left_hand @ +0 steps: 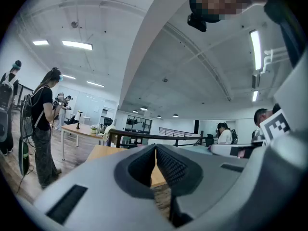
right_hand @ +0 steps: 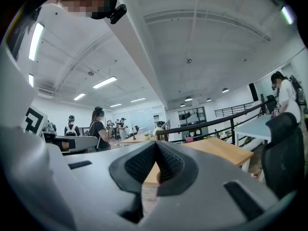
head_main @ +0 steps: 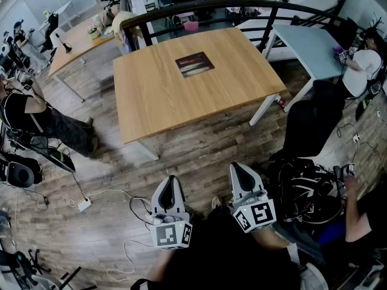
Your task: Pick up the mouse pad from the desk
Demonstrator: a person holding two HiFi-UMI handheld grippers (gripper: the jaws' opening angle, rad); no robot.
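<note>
Wooden counter (head_main: 151, 95): dark mouse pad (head_main: 195, 64) toward far edge | left gripper (head_main: 171, 181), right gripper (head_main: 242, 169): jaws closed, empty, well apart from pad | step: approach; next: reach, open jaws.

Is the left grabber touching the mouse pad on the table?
Apart. The head view shows the left gripper over the floor, short of the desk, while the mouse pad lies out on the desktop.
</note>
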